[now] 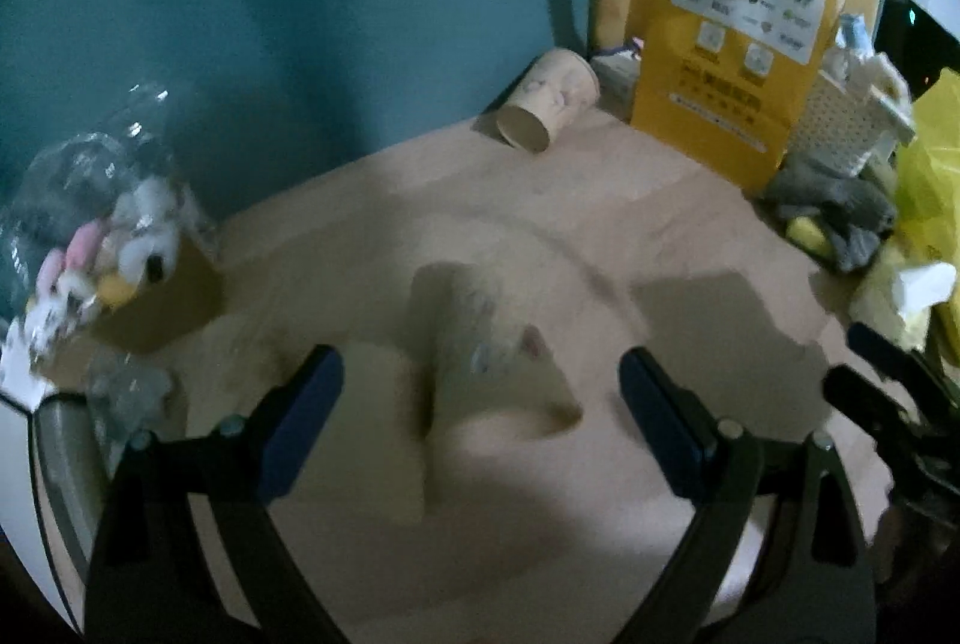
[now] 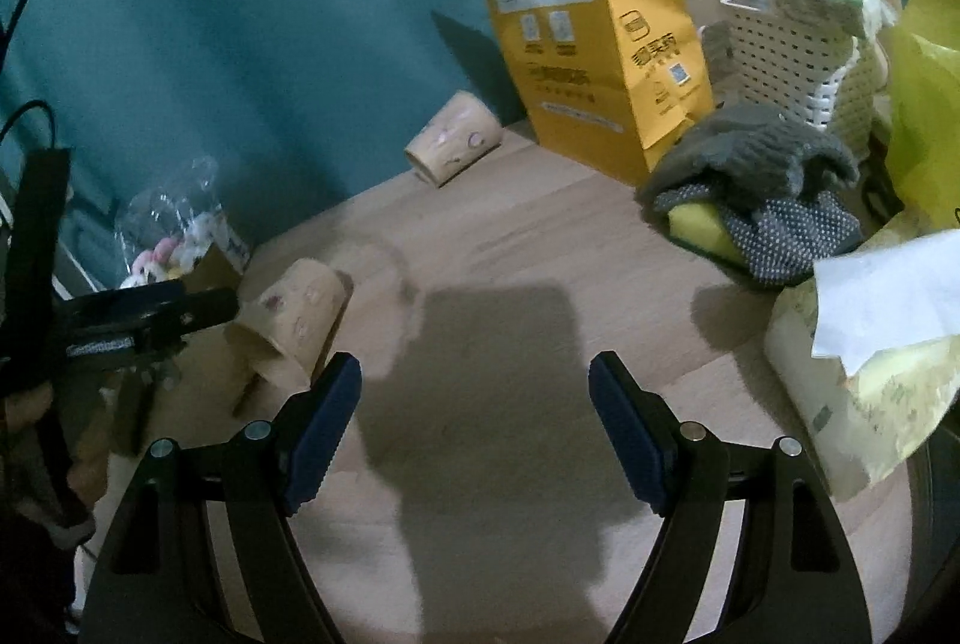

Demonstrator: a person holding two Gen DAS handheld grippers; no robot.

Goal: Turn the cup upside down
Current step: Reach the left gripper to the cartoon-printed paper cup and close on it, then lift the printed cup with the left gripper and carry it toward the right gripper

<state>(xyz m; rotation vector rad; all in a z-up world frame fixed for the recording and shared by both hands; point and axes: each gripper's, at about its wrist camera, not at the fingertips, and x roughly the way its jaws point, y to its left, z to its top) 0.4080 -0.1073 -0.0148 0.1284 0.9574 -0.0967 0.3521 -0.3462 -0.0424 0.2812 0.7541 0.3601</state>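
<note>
My left claw point(image 1: 480, 404) is spread wide over the wooden table point(image 1: 600, 236), pinching nothing; a blurred paper cup point(image 1: 480, 338) lies on its side between the blue pads point(image 1: 303, 422), touching neither. My right claw point(image 2: 474, 422) is spread too and bare, with that cup point(image 2: 294, 320) at its 10 o'clock; a 2nd paper cup point(image 2: 453, 140) lies tipped at 12 o'clock by the teal wall point(image 2: 240, 44), beside the yellow paper bag point(image 2: 588, 44).
</note>
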